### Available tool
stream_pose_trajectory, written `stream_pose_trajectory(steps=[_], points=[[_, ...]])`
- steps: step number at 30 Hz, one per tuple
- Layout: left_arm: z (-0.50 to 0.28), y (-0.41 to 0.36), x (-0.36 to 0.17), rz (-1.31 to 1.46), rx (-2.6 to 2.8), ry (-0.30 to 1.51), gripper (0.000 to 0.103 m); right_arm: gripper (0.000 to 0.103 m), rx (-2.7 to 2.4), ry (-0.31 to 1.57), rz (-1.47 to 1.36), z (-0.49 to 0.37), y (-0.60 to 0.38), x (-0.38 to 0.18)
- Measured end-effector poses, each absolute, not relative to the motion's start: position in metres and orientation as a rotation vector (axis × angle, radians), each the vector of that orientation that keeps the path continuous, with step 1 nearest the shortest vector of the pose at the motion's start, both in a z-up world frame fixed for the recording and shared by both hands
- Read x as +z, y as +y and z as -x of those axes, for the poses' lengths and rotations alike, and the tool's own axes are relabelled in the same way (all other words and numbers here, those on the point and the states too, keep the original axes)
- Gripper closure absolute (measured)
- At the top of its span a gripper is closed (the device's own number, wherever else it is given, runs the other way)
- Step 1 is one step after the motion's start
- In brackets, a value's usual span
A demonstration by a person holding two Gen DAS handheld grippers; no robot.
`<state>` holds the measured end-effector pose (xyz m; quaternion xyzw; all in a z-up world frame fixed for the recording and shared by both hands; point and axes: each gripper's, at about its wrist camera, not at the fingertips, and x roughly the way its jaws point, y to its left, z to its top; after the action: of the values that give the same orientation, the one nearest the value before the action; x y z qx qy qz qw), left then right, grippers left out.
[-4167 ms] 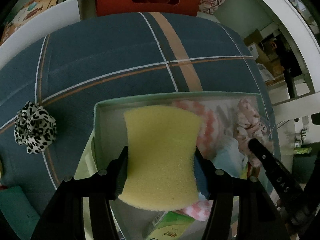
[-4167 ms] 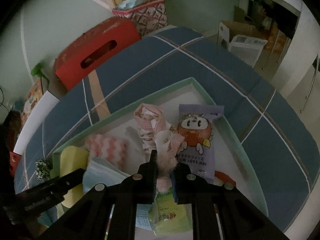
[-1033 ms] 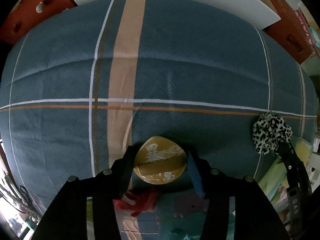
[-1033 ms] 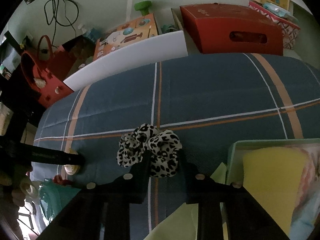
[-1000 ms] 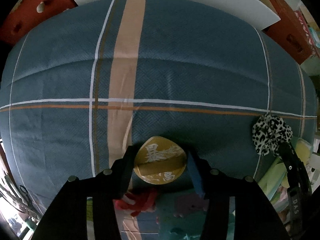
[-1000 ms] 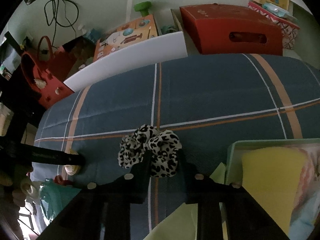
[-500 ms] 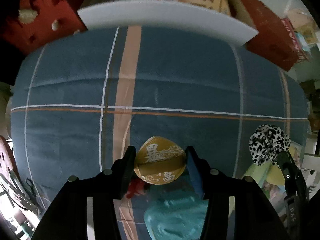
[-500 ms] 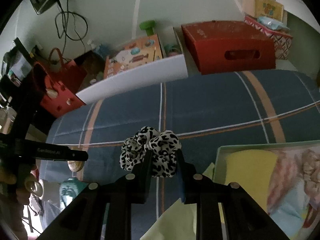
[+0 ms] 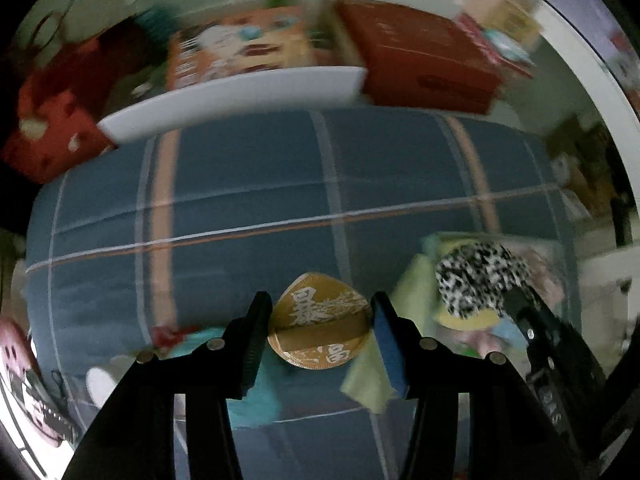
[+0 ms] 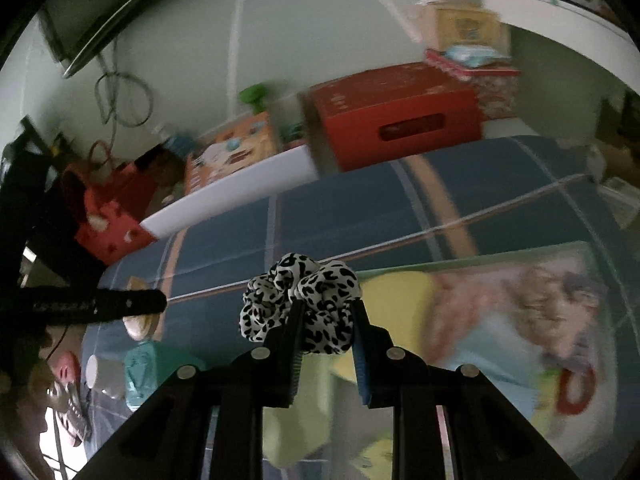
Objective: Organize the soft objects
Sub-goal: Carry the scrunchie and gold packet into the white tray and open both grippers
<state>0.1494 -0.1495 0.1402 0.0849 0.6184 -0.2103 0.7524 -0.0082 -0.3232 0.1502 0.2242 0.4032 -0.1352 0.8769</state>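
A gold pouch (image 9: 320,322) with white characters is clamped between the jaws of the left hand-held gripper (image 9: 318,334), above the blue plaid-covered counter (image 9: 256,184). A leopard-print scrunchie (image 10: 306,306) is pinched in the right hand-held gripper (image 10: 326,328), near the green-rimmed box (image 10: 480,262) holding a yellow sponge (image 10: 394,292). Beyond, a red box (image 10: 396,130) is seen, blurred.

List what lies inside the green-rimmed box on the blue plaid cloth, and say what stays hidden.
Inside the green-rimmed box lie a yellow sponge, pink patterned fabric and a light blue item. Blur hides finer detail, and the leopard-print scrunchie in the right gripper covers the box's near corner.
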Motion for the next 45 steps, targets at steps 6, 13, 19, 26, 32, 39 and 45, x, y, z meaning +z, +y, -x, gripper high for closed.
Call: stream_pose_trajectory(steps=[6,13,19,26,32,39,45], points=[[-0.119,-0.207,0.129,-0.245,-0.575,1.362,0.05,0.08,-0.444,0.844,-0.532,0.038,-0.376,0.144],[-0.093,-0.26,0.108,-0.306,-0.657,1.408,0.05,0.08,-0.51,0.835,-0.595,0.061,-0.412,0.136],[-0.068,-0.288,0.094,-0.346,-0.735,1.445,0.05,0.079,-0.566,0.827,-0.644,0.076,-0.435,0.129],[-0.039,-0.305,0.076,-0.398,-0.791,1.482,0.05,0.077,-0.584,0.923,-0.665,0.075,-0.443,0.104],[-0.034,-0.31,0.05,-0.416,-0.759,1.53,0.05,0.076,-0.597,0.982,-0.66,0.072,-0.444,0.093],[-0.034,-0.308,0.046,-0.399,-0.748,1.552,0.041,0.064,-0.622,1.014,-0.638,0.067,-0.444,0.097],[-0.035,-0.293,0.062,-0.328,-0.777,1.514,0.026,0.057,-0.629,0.978,-0.609,0.071,-0.44,0.116]])
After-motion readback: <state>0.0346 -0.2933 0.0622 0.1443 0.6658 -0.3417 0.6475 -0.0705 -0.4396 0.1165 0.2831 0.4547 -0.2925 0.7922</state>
